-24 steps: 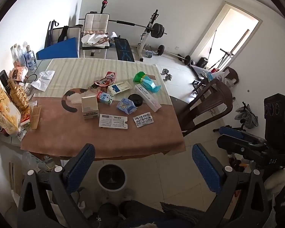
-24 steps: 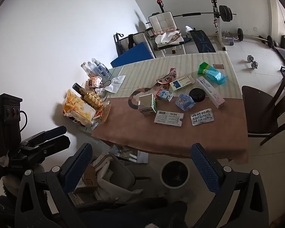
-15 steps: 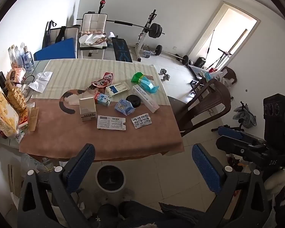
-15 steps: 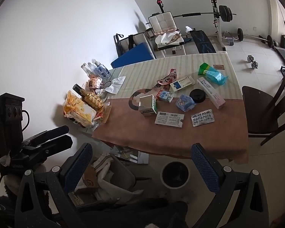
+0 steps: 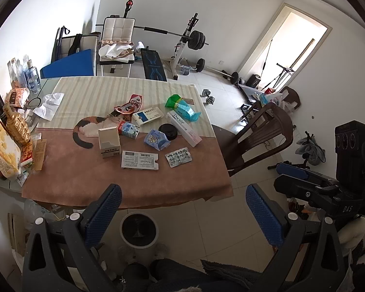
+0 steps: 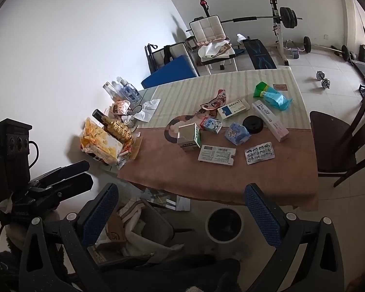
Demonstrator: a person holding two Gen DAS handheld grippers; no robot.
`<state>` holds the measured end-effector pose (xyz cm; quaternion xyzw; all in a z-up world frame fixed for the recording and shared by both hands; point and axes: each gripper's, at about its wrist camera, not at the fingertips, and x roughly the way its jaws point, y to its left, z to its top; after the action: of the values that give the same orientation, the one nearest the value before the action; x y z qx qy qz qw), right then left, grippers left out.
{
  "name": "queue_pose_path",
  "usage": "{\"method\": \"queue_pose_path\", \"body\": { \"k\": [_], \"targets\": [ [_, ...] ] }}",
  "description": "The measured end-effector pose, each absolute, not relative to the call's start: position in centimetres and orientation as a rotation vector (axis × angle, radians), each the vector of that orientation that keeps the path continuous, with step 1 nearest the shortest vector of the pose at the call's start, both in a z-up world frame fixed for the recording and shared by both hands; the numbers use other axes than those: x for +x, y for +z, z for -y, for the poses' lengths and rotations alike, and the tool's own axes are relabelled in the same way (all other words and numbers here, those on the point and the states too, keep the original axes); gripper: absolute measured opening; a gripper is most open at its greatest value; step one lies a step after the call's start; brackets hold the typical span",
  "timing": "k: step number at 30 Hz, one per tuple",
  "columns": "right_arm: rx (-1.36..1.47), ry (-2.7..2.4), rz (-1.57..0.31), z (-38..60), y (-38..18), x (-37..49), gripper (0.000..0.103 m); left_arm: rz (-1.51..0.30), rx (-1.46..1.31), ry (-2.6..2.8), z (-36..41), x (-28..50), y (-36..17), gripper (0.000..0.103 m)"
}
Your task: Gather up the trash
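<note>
Trash lies scattered on a table (image 5: 124, 185) (image 6: 231, 185) with a brown and striped cloth: a white carton (image 5: 109, 141) (image 6: 188, 137), a flat printed card (image 5: 139, 160) (image 6: 217, 155), a blister pack (image 5: 178, 157) (image 6: 260, 152), a blue wrapper (image 5: 156, 139) (image 6: 238, 133), a long toothpaste box (image 5: 184, 125) (image 6: 270, 120), a green and blue bag (image 5: 181, 107) (image 6: 272, 95). A round bin (image 5: 139, 229) (image 6: 224, 224) stands on the floor by the table's near edge. My left gripper (image 5: 182, 214) and right gripper (image 6: 182, 214) both hang open and empty, short of the table.
Snack bags and bottles (image 5: 9, 126) (image 6: 109, 131) crowd the table's left side. A dark chair (image 5: 258, 136) (image 6: 338, 141) stands at its right. Weight bench and barbell (image 5: 158, 56) fill the far room. A cluttered seat (image 6: 133, 233) sits lower left.
Both views have drifted slightly, the table sitting a little higher and further off in the left wrist view. Both grippers stay open; nothing on the table has moved.
</note>
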<state>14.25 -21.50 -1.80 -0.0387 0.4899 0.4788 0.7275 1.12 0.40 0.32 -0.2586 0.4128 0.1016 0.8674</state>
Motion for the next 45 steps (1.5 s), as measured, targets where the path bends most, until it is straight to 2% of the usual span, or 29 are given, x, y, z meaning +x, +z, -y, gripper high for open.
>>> {"method": "queue_pose_path", "body": {
  "k": [45],
  "targets": [
    [-0.096,1.063,-1.077,19.5,-1.9,13.7,0.103,-0.850,-0.533,0.194,-1.3,1.1,1.0,0.103]
  ]
}}
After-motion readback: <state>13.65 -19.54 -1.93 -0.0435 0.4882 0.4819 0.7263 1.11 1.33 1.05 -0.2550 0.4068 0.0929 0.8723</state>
